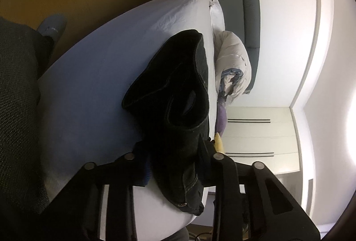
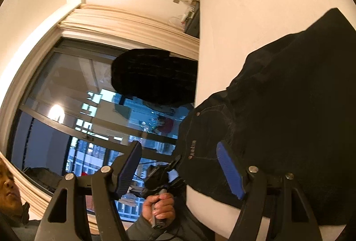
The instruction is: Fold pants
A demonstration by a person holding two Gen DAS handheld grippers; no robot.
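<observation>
Black denim pants (image 1: 178,89) lie bunched on the white bed sheet (image 1: 93,76), with the waistband and a metal button toward the near edge. My left gripper (image 1: 175,152) is shut on the waistband, and the cloth fills the gap between its fingers. In the right wrist view the pants (image 2: 278,96) spread over the bed's near corner. My right gripper (image 2: 179,168) stands open, its right blue pad (image 2: 229,171) lying against the cloth and the other pad off the bed's side. The left gripper (image 2: 176,161) also shows there, clamped on the pants' edge and held by a hand (image 2: 159,207).
A rolled duvet (image 1: 233,63), a pillow (image 1: 217,12) and a grey headboard (image 1: 250,3) are at the bed's far end. White wardrobe doors (image 1: 255,129) stand beyond. A person's dark-clad leg (image 1: 15,96) and grey slipper (image 1: 52,26) are beside the bed. A large window (image 2: 66,107) faces the bed.
</observation>
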